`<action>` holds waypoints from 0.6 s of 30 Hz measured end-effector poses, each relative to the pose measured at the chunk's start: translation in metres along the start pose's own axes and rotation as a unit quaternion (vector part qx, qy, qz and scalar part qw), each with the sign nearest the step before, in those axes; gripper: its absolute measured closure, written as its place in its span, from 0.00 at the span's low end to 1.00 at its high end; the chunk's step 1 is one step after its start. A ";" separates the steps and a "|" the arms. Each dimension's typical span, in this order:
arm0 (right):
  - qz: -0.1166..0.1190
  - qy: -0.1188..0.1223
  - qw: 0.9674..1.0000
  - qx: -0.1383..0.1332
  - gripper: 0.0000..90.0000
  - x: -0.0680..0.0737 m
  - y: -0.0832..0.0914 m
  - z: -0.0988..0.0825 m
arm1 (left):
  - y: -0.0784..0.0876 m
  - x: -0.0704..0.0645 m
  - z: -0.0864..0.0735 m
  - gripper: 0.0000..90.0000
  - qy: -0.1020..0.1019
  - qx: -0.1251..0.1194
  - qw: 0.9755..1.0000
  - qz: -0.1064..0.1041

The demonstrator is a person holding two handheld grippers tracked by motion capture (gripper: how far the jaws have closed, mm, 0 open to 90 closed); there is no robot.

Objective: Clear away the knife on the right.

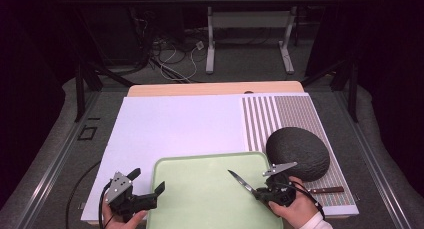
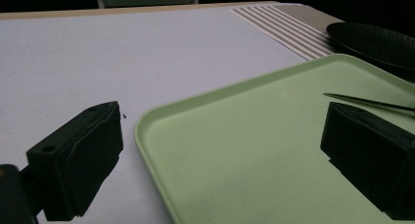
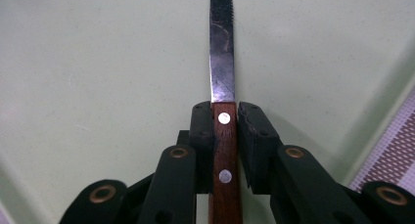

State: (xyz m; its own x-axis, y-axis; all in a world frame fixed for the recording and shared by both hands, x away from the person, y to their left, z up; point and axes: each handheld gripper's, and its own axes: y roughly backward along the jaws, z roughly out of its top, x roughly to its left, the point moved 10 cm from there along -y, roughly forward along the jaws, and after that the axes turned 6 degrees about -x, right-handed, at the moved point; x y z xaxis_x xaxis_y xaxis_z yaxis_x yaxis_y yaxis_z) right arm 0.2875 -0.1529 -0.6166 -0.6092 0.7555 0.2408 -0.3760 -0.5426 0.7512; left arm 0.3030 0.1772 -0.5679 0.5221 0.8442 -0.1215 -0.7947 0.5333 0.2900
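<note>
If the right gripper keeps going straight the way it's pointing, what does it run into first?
Probably the green tray. The right gripper is shut on the knife, whose blade leads up-left above the tray floor, so the tip would likely meet that surface first; height is hard to judge.

The green tray (image 1: 200,199) lies bare; a dark dome (image 1: 298,153) blocks its right corner.

dark round melon (image 1: 298,153), striped mat (image 1: 280,115), white board (image 1: 175,126)

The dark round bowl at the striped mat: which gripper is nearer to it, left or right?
Right. The right gripper, shut on the knife, sits just below the dark bowl. The left gripper is open at the green tray's far left edge.
</note>
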 end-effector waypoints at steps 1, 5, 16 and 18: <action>0.003 -0.002 1.000 0.008 0.85 0.000 0.001 -0.001 | 0.000 0.000 0.000 0.02 0.000 0.000 1.000 0.000; 0.013 -0.013 1.000 -0.007 0.85 0.003 -0.004 0.000 | 0.000 0.000 0.000 0.02 0.006 -0.001 1.000 0.000; 0.018 -0.013 1.000 -0.017 0.80 0.004 -0.002 0.003 | 0.000 0.001 0.000 0.02 0.005 0.000 1.000 0.001; 0.015 -0.011 1.000 -0.016 0.80 0.005 0.003 0.004 | 0.000 0.001 -0.001 0.02 0.005 0.001 1.000 0.000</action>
State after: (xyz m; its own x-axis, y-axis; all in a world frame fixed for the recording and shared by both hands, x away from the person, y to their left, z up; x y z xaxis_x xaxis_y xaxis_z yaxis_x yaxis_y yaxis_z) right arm 0.2864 -0.1491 -0.6106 -0.6055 0.7464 0.2763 -0.3799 -0.5761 0.7237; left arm 0.3034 0.1779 -0.5687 0.5182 0.8452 -0.1307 -0.7947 0.5324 0.2916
